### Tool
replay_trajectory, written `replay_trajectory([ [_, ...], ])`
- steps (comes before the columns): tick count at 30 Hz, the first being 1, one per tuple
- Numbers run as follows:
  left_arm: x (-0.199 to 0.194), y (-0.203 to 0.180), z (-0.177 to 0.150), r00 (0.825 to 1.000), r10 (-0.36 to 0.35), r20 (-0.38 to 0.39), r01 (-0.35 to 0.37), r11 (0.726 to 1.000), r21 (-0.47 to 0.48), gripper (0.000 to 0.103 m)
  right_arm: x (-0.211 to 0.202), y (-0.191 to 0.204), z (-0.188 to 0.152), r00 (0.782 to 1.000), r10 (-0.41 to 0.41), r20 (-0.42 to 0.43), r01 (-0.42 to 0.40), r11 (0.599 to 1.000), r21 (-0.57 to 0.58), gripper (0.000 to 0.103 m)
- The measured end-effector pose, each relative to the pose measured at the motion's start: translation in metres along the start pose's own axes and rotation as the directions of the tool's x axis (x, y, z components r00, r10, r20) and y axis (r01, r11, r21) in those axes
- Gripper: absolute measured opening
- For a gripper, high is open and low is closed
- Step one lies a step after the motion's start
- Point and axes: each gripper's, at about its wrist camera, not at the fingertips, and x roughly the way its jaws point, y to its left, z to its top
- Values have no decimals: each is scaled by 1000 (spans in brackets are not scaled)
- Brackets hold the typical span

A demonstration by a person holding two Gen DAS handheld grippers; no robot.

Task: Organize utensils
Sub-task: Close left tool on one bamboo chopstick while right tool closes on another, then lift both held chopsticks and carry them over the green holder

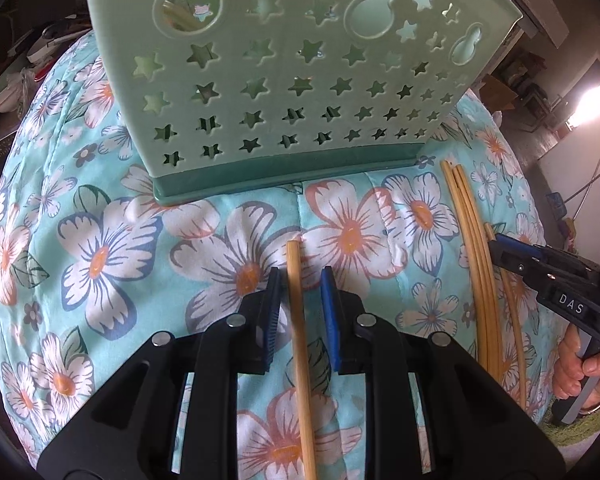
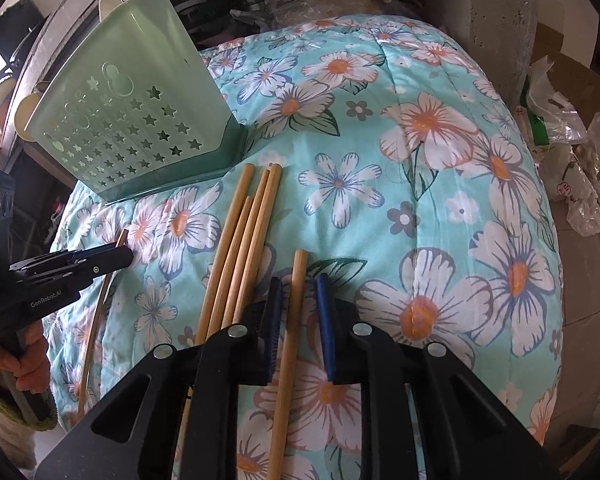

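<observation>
Bamboo chopsticks feel light, stiff, slick; our left tongs (image 1: 300, 280) and right tongs (image 2: 298, 292) each straddle one chopstick (image 1: 298, 320), pads apart; we'd clamp mid-shaft.

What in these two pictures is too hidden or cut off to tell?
- Left wrist view: what stands inside the green holder; its star-pierced wall hides nearly everything.
- Both views: the near ends of the chopstick and between each hand-held gripper's fingers, cut by the bottom edge.
- Right wrist view: background shelf clutter, dark and tiny.

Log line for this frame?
left tool: astride left chopstick, gaps showing | right tool: astride right chopstick, gaps showing | four chopsticks loose on cloth | holder upright
</observation>
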Motion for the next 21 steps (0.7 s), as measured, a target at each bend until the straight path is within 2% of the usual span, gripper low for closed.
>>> replay_trajectory([
  [1,1,-3,1,1000,11,4,-11,1000,5,14,0,0,0,1000,-1,2,1,1000,2,9],
  [4,2,-6,4,1000,9,12,-9,1000,-6,6,-4,-3,1,1000,22,9,-22,1000,22,7],
  [12,-35,2,1,995,-49,84,53,998,-47,6,-43,-11,-2,992,92,84,-100,991,87,7],
  [16,-67,6,-1,985,-103,140,112,992,-57,6,-78,-10,-3,982,108,154,-122,989,88,7],
  [21,-111,11,-4,964,-173,204,187,981,-50,6,-122,-3,-1,958,147,246,-169,983,74,7],
])
